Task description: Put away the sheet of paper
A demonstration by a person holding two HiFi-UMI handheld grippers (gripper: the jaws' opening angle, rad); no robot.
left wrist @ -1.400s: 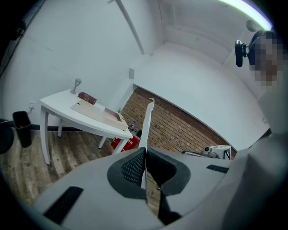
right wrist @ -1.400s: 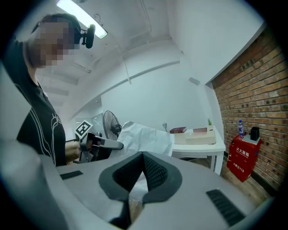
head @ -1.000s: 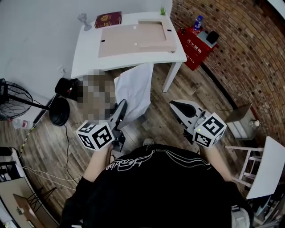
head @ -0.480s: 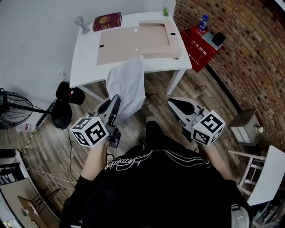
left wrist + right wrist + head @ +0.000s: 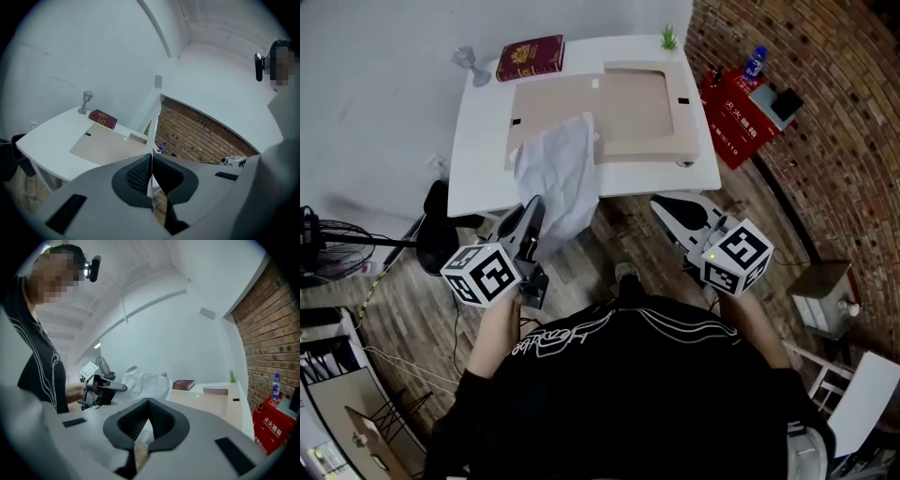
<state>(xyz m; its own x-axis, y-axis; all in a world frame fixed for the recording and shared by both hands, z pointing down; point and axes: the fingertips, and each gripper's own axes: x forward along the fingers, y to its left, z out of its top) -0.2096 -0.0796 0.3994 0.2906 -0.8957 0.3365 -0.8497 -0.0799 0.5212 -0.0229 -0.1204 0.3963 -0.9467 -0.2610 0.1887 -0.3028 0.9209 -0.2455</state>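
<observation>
**Limp sheet pinched at one edge, hanging over the desk front**

The left gripper (image 5: 533, 208) is clamped on the sheet (image 5: 558, 178). In its own view the paper shows as a thin white line squeezed between the two pads. The right gripper (image 5: 660, 206) has its jaws together with nothing in them, and hangs at about 1 o'clock from the person, just short of the desk (image 5: 478, 141).

The sheet is at about 11 o'clock. Its lower edge is in the pinch and the rest rises and flops forward, so the top lies over the near edge of the tan folder (image 5: 633, 108). It is rumpled and billowed, not flat.

I judge it very light and quite limp. It will sag, curl and flutter with any quick swing, and a one-corner hold lets it fold on itself. It creases and tears easily, so a hard tug against the desk edge could rip it at the pads. It looks safest to hold it at an edge, with the free gripper taking the opposite edge to keep it taut.

A red book (image 5: 530, 58) lies at the desk's far left, clear of the sheet.
</observation>
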